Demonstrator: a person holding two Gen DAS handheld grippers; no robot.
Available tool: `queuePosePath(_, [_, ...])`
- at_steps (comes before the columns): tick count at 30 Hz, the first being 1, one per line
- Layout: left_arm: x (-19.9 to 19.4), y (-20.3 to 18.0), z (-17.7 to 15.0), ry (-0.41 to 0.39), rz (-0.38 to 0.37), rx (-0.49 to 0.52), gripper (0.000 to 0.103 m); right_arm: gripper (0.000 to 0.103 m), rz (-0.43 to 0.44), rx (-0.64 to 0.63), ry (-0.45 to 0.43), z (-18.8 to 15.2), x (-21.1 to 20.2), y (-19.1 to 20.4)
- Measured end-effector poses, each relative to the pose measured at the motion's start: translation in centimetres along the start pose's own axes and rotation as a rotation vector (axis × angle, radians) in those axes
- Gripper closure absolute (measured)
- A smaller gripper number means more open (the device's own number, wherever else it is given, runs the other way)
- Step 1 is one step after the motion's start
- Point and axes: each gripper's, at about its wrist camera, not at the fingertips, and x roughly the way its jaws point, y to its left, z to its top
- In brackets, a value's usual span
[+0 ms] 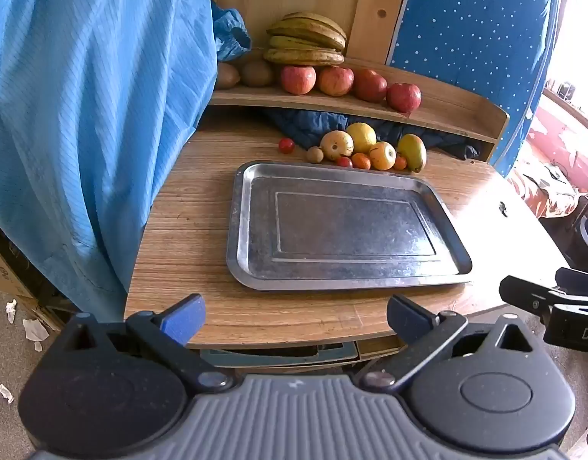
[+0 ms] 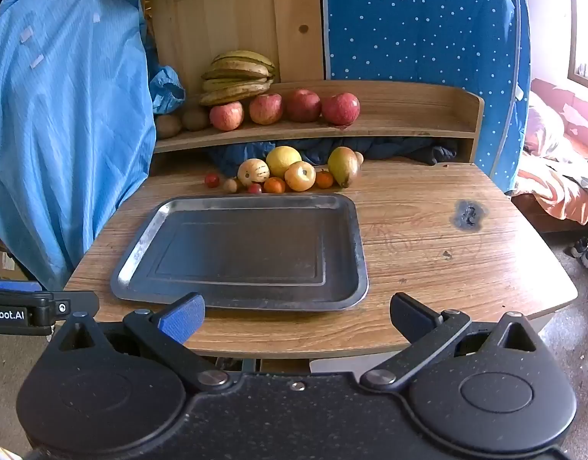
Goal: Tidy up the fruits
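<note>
Hovering over the near edge of a wooden table [image 2: 428,253], both tilted downward: left gripper [image 1: 295,318] and right gripper [image 2: 297,316], each with fingers spread wide and nothing between the blue pads [image 1: 182,320]. Seen side by side, the right gripper's black body poking in at the right edge of the left wrist view, the left gripper's at the left edge of the right wrist view.

Just beyond the fingertips, lying flat on the table: an empty metal tray [image 1: 251,176], rectangular, with a raised rim and a dull, scuffed floor.

Behind the tray's far edge, clustered close together on the tabletop: small loose fruits [image 2: 294,174]. Among them a pale striped round fruit [image 2: 253,171], a yellow lemon [image 2: 283,160], a yellow apple [image 2: 300,175], a green-yellow pear [image 2: 343,170], small oranges [image 2: 274,185], small red tomatoes [image 2: 212,180] and a small brown kiwi [image 2: 229,185]. One tomato slightly apart at the left of the cluster.

Farther back, on a raised wooden shelf [image 2: 409,122]: four red apples [image 2: 286,109] in a row, two brown kiwis [image 2: 182,120] to their left, and a bunch of spotted bananas [image 2: 238,80] stacked behind.

At the left, draped: a blue garment [image 2: 63,115]. Behind the shelf, a blue panel with white dots [image 2: 420,19].
</note>
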Motion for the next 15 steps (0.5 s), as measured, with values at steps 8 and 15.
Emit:
queuePosePath(8, [-0.03,-0.08,-0.02,0.004,-0.001,0.003,0.001,0.001,0.001,0.001,0.001,0.02,0.03,-0.04])
queuePosePath(15, [0.08,-0.18,-0.15,0.008,-0.001,0.003,0.001,0.001,0.000,0.001,0.002,-0.09,0.05,-0.16])
